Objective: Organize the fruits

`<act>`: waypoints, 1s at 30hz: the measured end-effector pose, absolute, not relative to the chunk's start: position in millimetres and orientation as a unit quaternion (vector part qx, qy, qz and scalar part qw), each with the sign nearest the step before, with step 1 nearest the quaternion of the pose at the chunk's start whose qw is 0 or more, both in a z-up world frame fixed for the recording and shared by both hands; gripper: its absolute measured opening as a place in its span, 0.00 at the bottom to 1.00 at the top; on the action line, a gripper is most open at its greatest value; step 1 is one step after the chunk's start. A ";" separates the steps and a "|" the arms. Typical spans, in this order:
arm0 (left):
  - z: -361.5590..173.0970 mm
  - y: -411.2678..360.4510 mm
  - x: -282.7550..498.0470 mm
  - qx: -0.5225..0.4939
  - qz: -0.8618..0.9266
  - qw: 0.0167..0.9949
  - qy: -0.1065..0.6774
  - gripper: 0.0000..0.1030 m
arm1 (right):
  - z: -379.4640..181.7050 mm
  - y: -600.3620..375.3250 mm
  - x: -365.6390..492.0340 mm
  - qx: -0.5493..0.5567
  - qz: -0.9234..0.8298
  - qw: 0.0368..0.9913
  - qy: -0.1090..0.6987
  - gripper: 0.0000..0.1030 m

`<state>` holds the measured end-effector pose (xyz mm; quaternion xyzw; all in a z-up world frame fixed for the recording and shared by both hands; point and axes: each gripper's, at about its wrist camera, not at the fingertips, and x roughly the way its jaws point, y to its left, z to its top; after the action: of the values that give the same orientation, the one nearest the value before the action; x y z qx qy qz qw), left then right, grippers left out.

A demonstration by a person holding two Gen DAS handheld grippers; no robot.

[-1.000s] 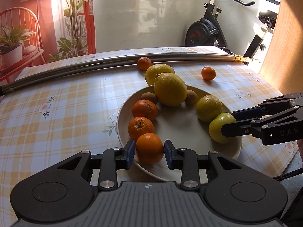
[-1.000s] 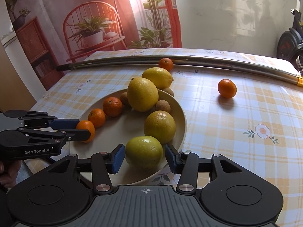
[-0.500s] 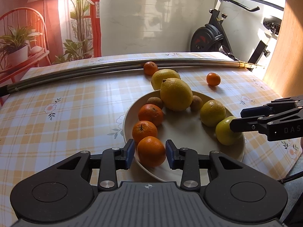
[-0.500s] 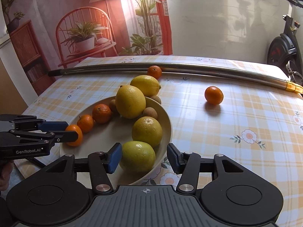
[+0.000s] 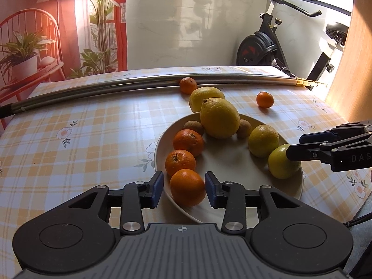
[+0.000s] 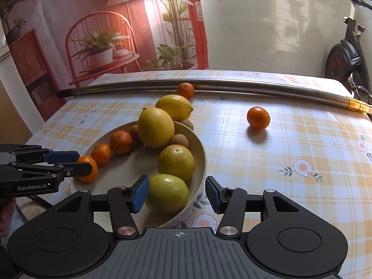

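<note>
A cream plate (image 5: pixel 232 162) holds three mandarins in a row, a big lemon (image 5: pixel 219 118), two small brown fruits and two yellow-green citrus. My left gripper (image 5: pixel 184 190) is open around the nearest mandarin (image 5: pixel 187 187), which rests on the plate with a small gap at the left pad. In the right wrist view my right gripper (image 6: pixel 177 194) stands open astride the plate rim. The green citrus (image 6: pixel 167 193) lies by its left pad, well apart from the right pad. A second lemon (image 5: pixel 204 95) and two mandarins (image 5: pixel 187 84) (image 5: pixel 264 99) lie on the table.
A long steel pipe (image 5: pixel 116 87) lies across the far side of the checked tablecloth (image 5: pixel 81 139). An exercise bike (image 5: pixel 267 44) stands behind the table at the right. A wooden panel (image 5: pixel 353 69) rises at the far right. A person's hand (image 6: pixel 5 211) holds the left gripper.
Both grippers' jaws have widened and let go of their fruit. The mandarin and the green citrus now sit loose on the plate. Both cameras have pulled back a little.
</note>
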<state>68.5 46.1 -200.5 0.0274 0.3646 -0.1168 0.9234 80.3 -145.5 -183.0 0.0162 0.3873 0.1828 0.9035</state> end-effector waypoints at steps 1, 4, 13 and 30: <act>-200.5 46.1 68.5 0.027 -0.117 0.923 0.365 0.41 | -183.0 -145.5 80.3 0.016 0.183 0.904 0.387 0.47; -200.5 46.2 68.5 0.027 -0.117 0.923 0.365 0.41 | -182.7 -145.2 80.2 0.017 0.183 0.903 0.387 0.47; -198.2 47.4 69.9 0.021 -0.124 0.923 0.363 0.41 | -184.0 -146.9 81.0 0.035 0.190 0.899 0.394 0.47; -172.1 67.6 95.2 -0.041 -0.133 0.933 0.332 0.41 | -172.8 -165.1 104.3 0.074 0.177 0.906 0.377 0.47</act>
<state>95.2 67.6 -172.1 -0.0414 0.3321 -0.1327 0.9329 104.3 -165.1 -172.8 0.0740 0.3771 0.1768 0.9061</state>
